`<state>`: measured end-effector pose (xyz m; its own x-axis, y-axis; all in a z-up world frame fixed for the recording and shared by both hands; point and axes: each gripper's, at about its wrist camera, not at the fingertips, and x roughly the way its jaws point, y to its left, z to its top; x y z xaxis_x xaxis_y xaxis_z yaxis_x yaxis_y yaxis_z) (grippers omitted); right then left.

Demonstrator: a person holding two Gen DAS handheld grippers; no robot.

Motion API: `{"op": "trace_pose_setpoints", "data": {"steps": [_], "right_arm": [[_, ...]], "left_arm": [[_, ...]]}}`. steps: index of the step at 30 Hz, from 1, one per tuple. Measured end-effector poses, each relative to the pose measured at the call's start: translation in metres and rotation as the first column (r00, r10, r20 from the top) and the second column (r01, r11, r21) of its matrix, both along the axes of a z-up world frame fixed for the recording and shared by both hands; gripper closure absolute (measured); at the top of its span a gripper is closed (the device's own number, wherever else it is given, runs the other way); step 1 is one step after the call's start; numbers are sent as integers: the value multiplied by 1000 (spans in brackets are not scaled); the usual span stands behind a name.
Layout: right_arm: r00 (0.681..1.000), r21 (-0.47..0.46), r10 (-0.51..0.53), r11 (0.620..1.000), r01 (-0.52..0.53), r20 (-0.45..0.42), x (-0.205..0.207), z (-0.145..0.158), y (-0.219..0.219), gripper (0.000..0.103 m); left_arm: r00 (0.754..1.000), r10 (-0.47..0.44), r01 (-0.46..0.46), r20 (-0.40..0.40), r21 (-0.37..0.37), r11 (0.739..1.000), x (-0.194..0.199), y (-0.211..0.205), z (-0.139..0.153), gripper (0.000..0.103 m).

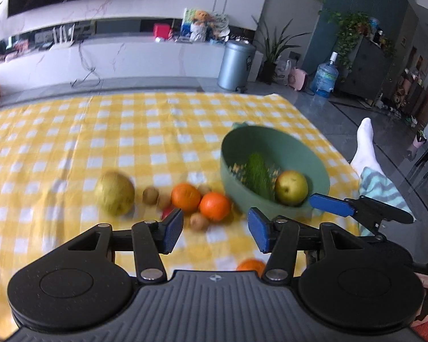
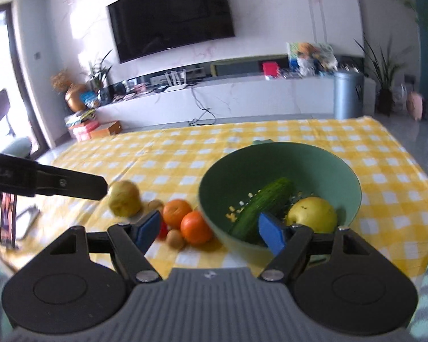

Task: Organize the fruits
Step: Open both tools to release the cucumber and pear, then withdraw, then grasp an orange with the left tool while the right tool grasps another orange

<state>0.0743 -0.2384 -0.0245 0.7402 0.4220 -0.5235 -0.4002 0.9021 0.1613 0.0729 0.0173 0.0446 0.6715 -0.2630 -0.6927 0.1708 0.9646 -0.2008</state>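
Both hand-held grippers hover empty above the fruit on the yellow checked cloth [image 1: 71, 131].

Left hand-held gripper [image 1: 215, 229] and right hand-held gripper [image 2: 209, 229] stand parted, gripping nothing. One pear [image 2: 312, 213] and a cucumber [image 2: 264, 206] lie in the green bowl [image 2: 353, 183]; two oranges [image 1: 198, 202] and another pear [image 1: 114, 197] wait beside it (round fruit may roll if nudged).

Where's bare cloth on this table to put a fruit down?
Free: the yellow checked tablecloth beyond and left of the yellow-green pear. Crowded: between that pear and the green bowl, where two oranges and small brown fruits cluster.
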Motion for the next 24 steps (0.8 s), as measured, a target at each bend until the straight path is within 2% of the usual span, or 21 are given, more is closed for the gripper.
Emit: {"op": "trace_pose_setpoints", "data": {"steps": [6,10,12,13,18,24], "right_arm": [[997,-21,50,998,-51,-61,-13,-16,7,31],[995,-84,47,995,-54,-83,-15,-26,12,31],[993,-86,43,995,-53,-109,-14,-31,12,32],[992,-88,34,995,-45,-122,-12,-33,10,36],[984,-87,23,996,-38,-174,-7,-42,6,46],[976,-65,68,994,-83,-208,-6,-46,9,47]], "left_arm": [[1000,11,-10,-18,30,999,-16,3,-12,45],[997,-42,45,-58,42,998,-22,-2,-22,45],[994,-79,85,-82,75,994,-26,-7,-29,45],[991,-94,102,-95,85,991,-27,-9,-32,45],[981,-127,141,-146,86,986,-33,-15,-50,45],[971,-148,167,-188,88,982,-35,-19,-69,45]]}}
